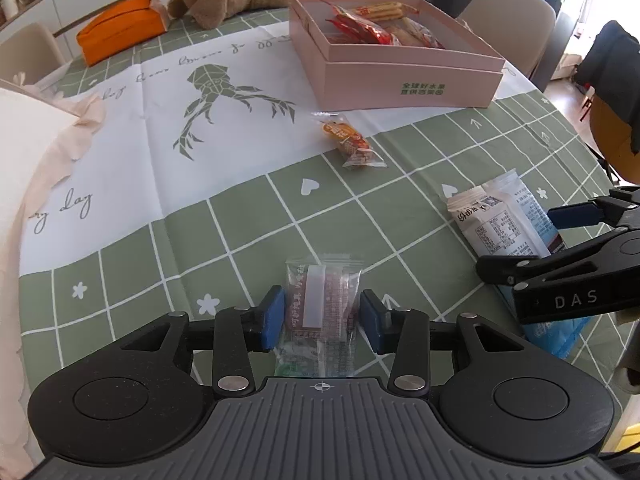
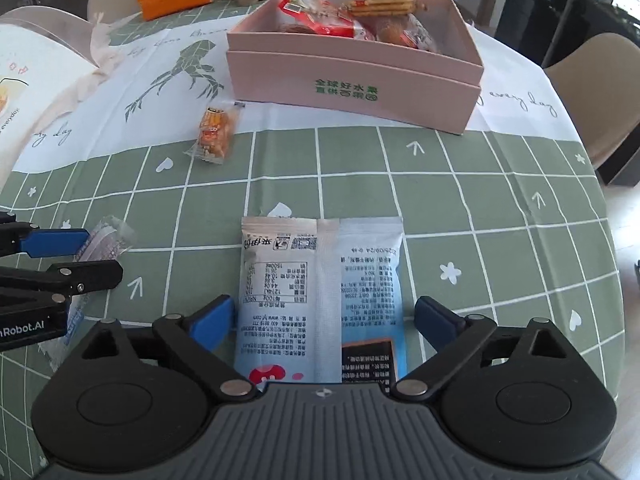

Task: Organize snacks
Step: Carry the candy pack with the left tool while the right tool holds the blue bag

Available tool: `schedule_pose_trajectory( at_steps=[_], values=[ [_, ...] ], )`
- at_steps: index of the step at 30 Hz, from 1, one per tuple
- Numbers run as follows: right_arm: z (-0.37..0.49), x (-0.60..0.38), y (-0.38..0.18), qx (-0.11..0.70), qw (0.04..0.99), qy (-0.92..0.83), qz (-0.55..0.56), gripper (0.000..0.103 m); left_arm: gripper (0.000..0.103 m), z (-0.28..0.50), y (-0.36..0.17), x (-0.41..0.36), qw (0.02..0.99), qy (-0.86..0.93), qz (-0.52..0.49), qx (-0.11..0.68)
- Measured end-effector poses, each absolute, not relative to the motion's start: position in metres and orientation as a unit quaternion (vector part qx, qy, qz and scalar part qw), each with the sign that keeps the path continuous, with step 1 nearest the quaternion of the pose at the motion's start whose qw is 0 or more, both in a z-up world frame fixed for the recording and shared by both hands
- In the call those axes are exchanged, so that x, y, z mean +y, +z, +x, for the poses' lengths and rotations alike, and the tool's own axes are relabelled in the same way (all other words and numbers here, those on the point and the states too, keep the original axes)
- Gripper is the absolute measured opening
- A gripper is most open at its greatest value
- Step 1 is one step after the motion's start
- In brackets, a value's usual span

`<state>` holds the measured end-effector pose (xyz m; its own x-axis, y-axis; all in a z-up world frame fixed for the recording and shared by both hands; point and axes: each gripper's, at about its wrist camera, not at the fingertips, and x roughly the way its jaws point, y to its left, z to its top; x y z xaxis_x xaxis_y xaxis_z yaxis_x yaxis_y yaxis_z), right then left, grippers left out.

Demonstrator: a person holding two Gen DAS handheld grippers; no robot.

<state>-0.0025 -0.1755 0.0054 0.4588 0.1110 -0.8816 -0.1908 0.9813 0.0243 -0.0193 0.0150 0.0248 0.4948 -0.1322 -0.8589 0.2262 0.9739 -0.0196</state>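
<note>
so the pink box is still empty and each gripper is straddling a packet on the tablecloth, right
Not quite: the pink box is not empty. The right wrist view shows red-wrapped snacks and a pack of biscuit sticks already inside. The rest holds: the left gripper straddles a small clear packet, and the right gripper straddles the white and blue packet, both lying on the tablecloth.

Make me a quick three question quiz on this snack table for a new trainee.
1. True or false: the left gripper has its jaws open around a clear packet.
2. Which snack lies between the right gripper fingers? A) orange snack B) white-blue bag C) biscuit sticks
3. How many loose snacks lie on the tablecloth outside the pink box?

Key: 1 true; 2 B; 3 three.
</note>
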Motion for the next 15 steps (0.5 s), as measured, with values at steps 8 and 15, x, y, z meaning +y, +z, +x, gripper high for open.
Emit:
schedule_pose_trajectory(
  at_steps=[8,15],
  values=[
    [-0.004,-0.174,0.019,0.521,0.848,0.082,-0.045,0.074,0.046,-0.020,0.025,0.014,0.864,-0.102,0.049,0.490],
    [-0.002,-0.181,0.041,0.504,0.860,0.063,-0.040,0.073,0.045,-0.019,0.024,0.016,0.871,-0.105,0.047,0.478]
  ],
)
